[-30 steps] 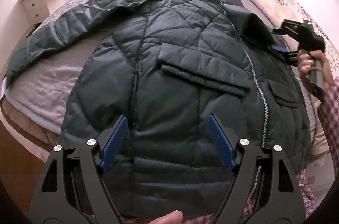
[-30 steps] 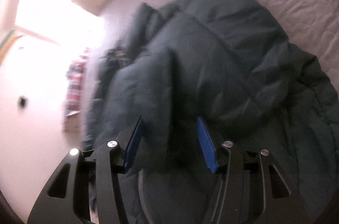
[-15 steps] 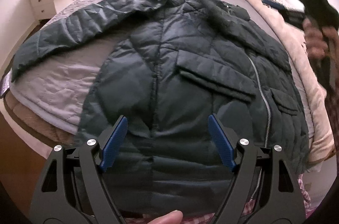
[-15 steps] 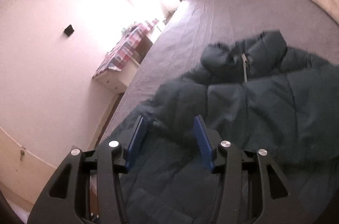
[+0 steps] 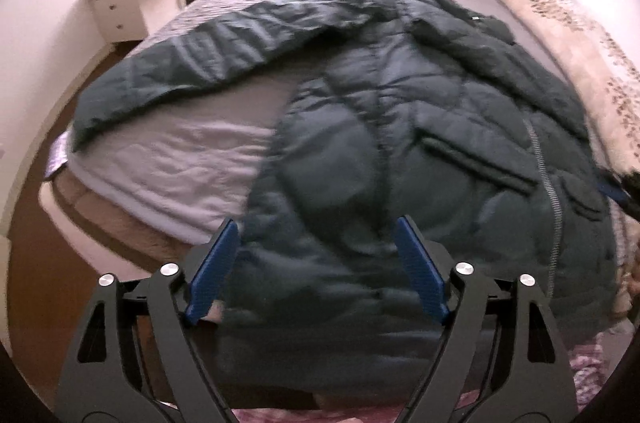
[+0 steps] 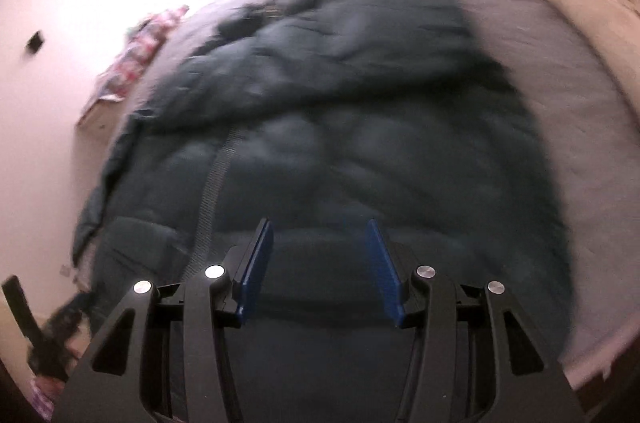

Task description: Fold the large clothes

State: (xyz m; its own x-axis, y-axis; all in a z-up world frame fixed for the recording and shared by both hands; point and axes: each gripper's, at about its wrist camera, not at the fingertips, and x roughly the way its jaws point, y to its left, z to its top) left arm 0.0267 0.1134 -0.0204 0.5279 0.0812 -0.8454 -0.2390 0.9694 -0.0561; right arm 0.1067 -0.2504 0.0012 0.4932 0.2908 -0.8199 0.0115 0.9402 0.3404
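Right sleeve point(image 6: 360, 35) now folded (dark quilted jacket point(image 5: 400, 151))

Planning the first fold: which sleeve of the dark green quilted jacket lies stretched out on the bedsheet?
The sleeve at the left wrist view's left; the other isn't visibly spread out.

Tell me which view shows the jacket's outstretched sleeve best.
The left wrist view: the sleeve lies full length across the bed, fairly sharp. The right wrist view shows the jacket blurred, and that sleeve cannot be told apart.
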